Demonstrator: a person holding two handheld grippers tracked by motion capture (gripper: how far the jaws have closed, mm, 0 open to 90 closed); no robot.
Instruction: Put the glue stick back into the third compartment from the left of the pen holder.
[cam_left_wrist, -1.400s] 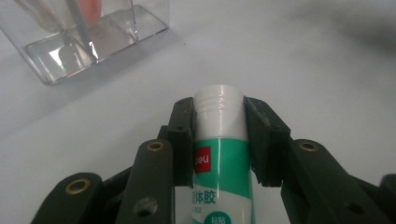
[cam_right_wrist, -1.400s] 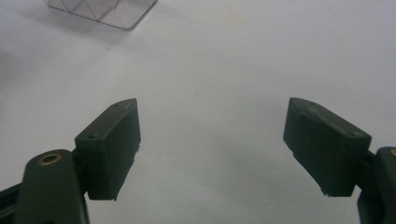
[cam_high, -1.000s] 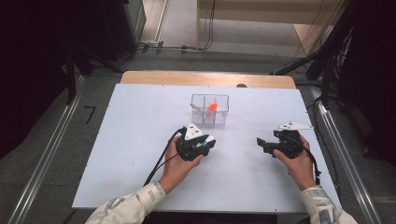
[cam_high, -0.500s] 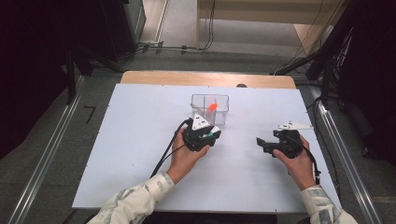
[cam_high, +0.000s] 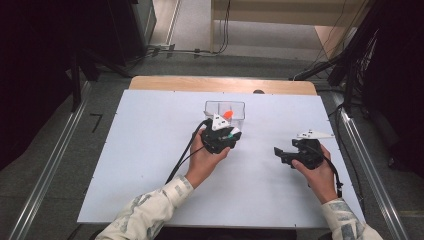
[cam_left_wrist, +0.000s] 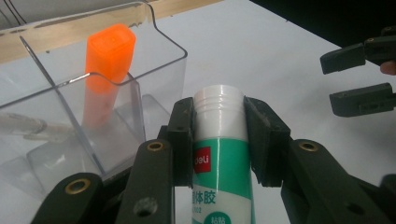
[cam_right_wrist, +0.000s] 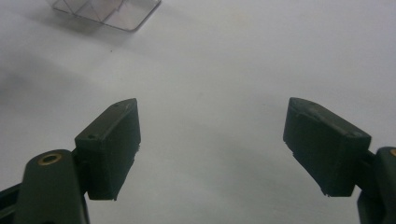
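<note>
High view: one white worktop (cam_high: 140, 165), one clear bin (cam_high: 225, 110), two grippers, two hands. One orange thing (cam_high: 228, 114) stands inside the bin. Left gripper (cam_high: 231, 134) sits just in front of the bin, near edge; a bit of white and green shows at its tip, too small here to read. Right gripper (cam_high: 279, 152) is well to the right of the bin, low over bare worktop, jaws pointing toward the left gripper. Both sleeves are cut off by the bottom edge. Bin dividers are hard to make out from here.

Left gripper view: one glue stick (cam_left_wrist: 220, 140), white cap end up, green label with a red patch, clamped between the two jaws; both pads press its sides just below the cap. Jaws part closed, as wide as the stick. Lower end of the stick is cut off by the frame. The stick is right of the bin (cam_left_wrist: 154, 60), close to its corner wall, outside it. Orange marker (cam_left_wrist: 106, 70) stands upright in the bin's back compartment, its lower part blurred through the plastic. A pale, thin object lies low in the bin at left, unclear. Two dark jaws of the right gripper (cam_left_wrist: 352, 77) show far right, apart, nothing between.

Right gripper view: jaws wide apart, released, empty, over bare worktop (cam_right_wrist: 210, 70). Bin corner (cam_right_wrist: 109, 11) is cut off at the top left.
</note>
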